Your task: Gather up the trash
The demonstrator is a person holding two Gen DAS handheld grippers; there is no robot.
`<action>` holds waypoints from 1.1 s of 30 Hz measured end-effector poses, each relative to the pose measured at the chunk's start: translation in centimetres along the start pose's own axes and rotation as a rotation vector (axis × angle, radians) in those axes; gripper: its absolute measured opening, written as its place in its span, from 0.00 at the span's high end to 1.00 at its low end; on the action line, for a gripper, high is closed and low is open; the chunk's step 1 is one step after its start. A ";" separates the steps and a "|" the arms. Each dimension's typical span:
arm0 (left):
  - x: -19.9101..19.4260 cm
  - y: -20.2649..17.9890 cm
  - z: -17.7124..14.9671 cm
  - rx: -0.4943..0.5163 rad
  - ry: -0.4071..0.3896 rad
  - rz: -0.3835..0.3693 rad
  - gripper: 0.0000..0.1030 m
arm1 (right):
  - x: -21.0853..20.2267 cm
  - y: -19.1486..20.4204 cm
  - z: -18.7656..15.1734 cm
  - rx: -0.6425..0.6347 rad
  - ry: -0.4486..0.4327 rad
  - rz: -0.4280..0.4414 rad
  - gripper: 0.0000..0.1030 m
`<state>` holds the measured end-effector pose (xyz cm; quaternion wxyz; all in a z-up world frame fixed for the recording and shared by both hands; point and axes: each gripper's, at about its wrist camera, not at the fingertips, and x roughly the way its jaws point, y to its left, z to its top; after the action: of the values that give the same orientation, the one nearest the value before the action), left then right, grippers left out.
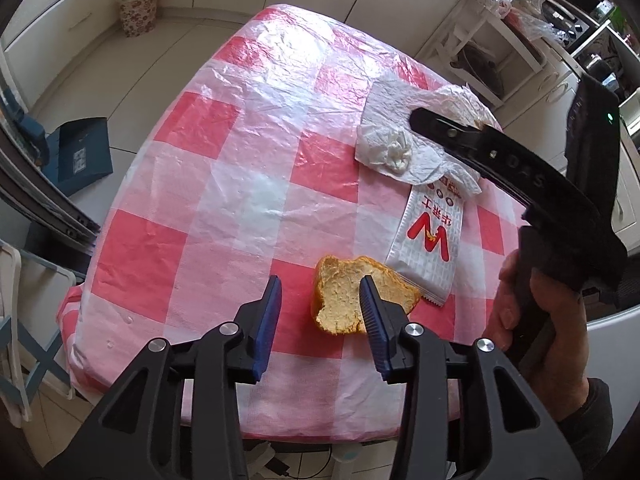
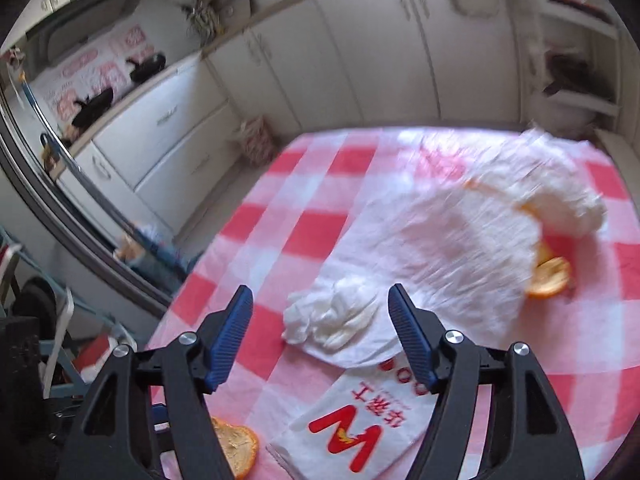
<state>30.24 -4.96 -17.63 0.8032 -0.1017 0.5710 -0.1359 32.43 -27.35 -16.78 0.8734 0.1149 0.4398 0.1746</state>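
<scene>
On the pink checked tablecloth [image 1: 224,152] lie an orange peel [image 1: 344,300], a white wrapper with a red W [image 1: 432,236] and crumpled white tissue paper [image 1: 400,148]. My left gripper [image 1: 320,300] is open, hovering just left of the peel; its right finger overlaps the peel in view. My right gripper [image 2: 320,312] is open above the tissue wad [image 2: 332,320]. It also shows as a black arm in the left wrist view [image 1: 480,152]. The wrapper [image 2: 352,424], the peel [image 2: 236,448] and a second peel [image 2: 550,276], partly under the tissue sheet, show in the right wrist view.
A floral waste basket [image 1: 138,10] stands on the floor beyond the table's far left corner. A blue box [image 1: 82,156] lies on the floor at left. White cabinets [image 2: 320,60] line the walls. A shelf unit [image 1: 476,52] stands at the far right.
</scene>
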 end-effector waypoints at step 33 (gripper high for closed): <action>1.5 -0.8 -0.3 0.018 0.031 0.047 0.63 | 4.4 1.4 -0.3 -0.062 0.024 -0.028 0.55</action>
<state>30.34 -6.17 -18.81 0.7981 -0.0787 0.5844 -0.1237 34.34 -24.30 -19.65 0.8735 0.0794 0.4463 0.1775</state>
